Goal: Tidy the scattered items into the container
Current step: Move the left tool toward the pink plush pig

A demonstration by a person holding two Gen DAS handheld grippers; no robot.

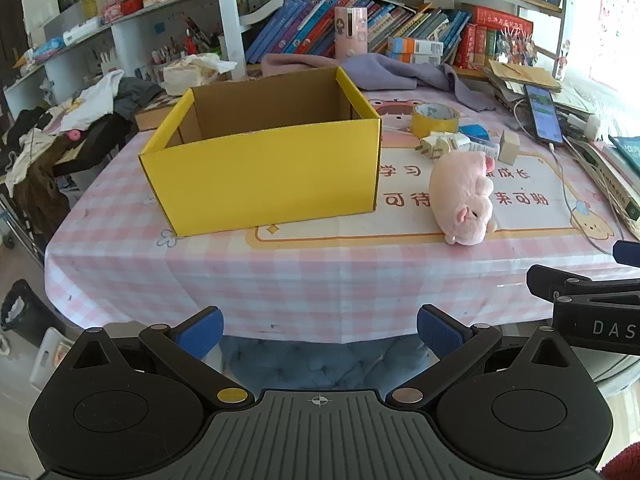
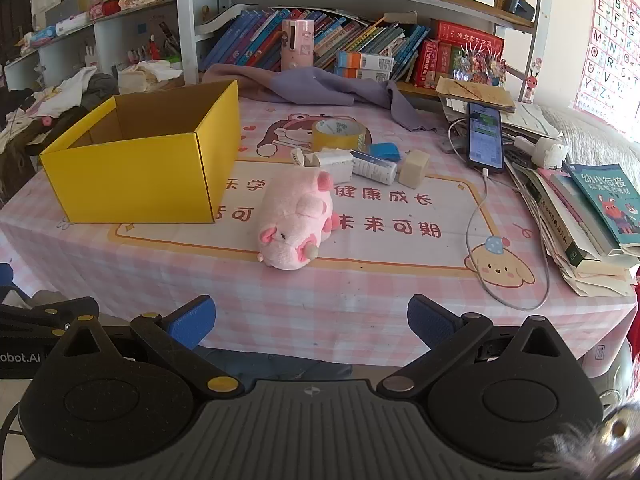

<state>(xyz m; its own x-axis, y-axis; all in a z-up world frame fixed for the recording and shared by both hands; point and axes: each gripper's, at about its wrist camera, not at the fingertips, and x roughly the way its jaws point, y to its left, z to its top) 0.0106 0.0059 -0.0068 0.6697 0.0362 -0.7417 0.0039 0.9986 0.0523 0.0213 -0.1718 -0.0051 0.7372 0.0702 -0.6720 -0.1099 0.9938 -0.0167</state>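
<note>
A fluffy pink plush pig (image 2: 294,220) is lying on the checked tablecloth (image 2: 360,300), just beside the open, smooth yellow cardboard box (image 2: 136,176). Both the left gripper (image 1: 320,330) and right gripper (image 2: 311,320) are hovering with fingers spread wide — holding nothing.

One box (image 2: 132,176), one plush pig (image 2: 294,220), one tape roll (image 2: 339,135).
</note>
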